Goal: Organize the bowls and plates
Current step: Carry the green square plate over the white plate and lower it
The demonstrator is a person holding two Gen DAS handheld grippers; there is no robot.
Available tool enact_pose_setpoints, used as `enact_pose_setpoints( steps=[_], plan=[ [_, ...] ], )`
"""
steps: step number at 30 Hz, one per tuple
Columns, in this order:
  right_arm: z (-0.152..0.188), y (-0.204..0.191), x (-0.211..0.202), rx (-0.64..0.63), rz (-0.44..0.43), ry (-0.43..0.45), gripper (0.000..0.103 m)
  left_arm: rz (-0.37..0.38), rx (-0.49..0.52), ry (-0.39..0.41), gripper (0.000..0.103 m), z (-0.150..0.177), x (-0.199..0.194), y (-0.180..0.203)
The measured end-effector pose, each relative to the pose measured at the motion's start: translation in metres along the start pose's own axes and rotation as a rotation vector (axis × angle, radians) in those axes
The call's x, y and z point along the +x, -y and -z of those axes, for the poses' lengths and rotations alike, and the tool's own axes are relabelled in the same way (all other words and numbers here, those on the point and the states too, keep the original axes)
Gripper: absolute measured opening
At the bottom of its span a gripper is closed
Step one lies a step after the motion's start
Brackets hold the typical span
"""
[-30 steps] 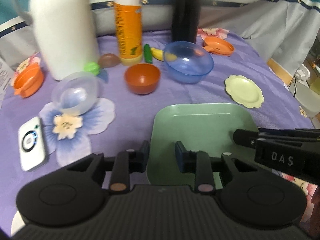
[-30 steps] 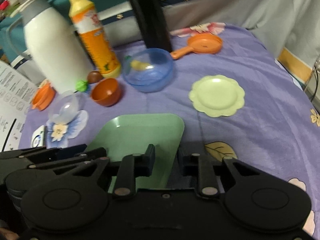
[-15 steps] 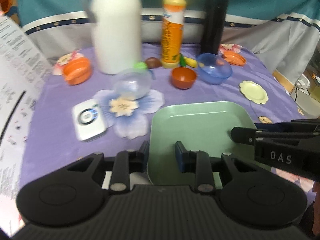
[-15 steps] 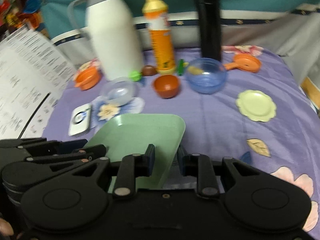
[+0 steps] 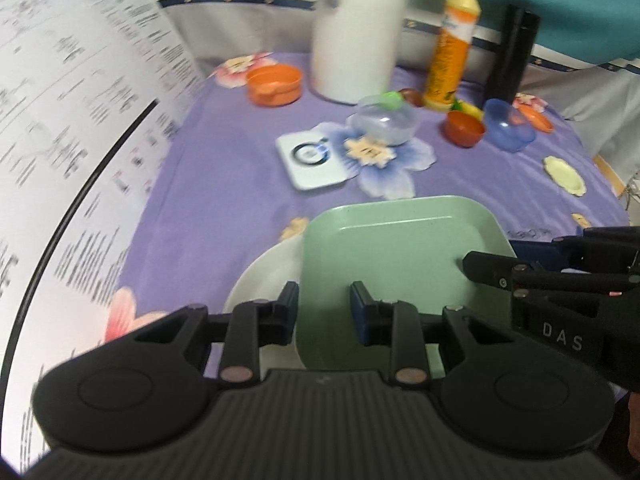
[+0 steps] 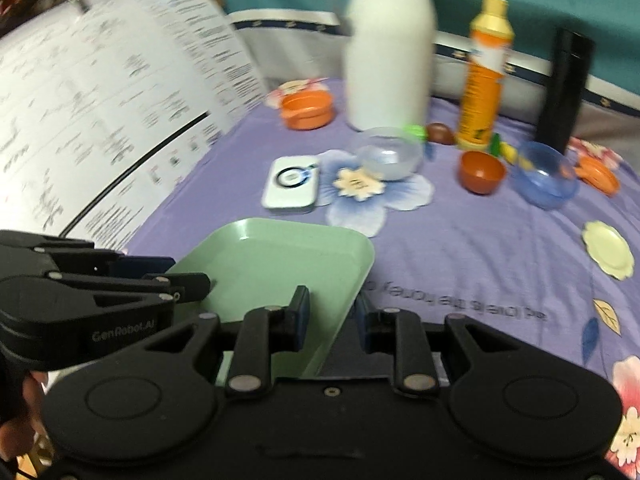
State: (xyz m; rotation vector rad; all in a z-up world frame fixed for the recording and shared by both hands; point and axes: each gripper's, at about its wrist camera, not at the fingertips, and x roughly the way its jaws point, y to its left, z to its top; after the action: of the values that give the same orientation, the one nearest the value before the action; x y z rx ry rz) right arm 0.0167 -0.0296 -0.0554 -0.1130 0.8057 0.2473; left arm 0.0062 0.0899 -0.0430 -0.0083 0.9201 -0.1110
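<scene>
A green square plate (image 5: 392,256) (image 6: 272,264) hangs above the purple cloth, carried by both grippers. My left gripper (image 5: 324,306) is shut on its near left rim, and its fingers (image 6: 192,284) show at the left of the right wrist view. My right gripper (image 6: 332,306) is shut on the plate's right rim, with its fingers (image 5: 492,270) reaching in from the right of the left wrist view. A white round plate (image 5: 264,276) lies on the cloth, partly hidden under the green plate's left side.
Further back stand a clear bowl (image 6: 390,154), a brown-red bowl (image 6: 480,172), a blue bowl (image 6: 546,178), an orange bowl (image 6: 307,110) and a pale scalloped plate (image 6: 608,250). A white flask (image 6: 388,52), an orange bottle (image 6: 482,80), a black cylinder (image 6: 564,92) and a white device (image 6: 292,186) stand nearby. A printed sheet (image 5: 68,140) rises at the left.
Both grippers have carried the green plate toward the near left of the table. The bowls have shrunk into the distance, and the white plate and printed sheet have come into view.
</scene>
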Motion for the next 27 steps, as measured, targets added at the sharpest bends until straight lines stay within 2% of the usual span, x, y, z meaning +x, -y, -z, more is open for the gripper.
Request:
enact_pose_setpoints(
  steps=[11, 27],
  plan=[
    [0.014, -0.048, 0.016, -0.11, -0.014, -0.042, 0.024, -0.029, -0.026, -0.027, 0.027, 0.025, 0.003, -0.031],
    [0.019, -0.046, 0.049, -0.101, -0.005, -0.114, 0.024, -0.027, -0.02, -0.042, 0.027, 0.026, 0.022, -0.037]
  ],
)
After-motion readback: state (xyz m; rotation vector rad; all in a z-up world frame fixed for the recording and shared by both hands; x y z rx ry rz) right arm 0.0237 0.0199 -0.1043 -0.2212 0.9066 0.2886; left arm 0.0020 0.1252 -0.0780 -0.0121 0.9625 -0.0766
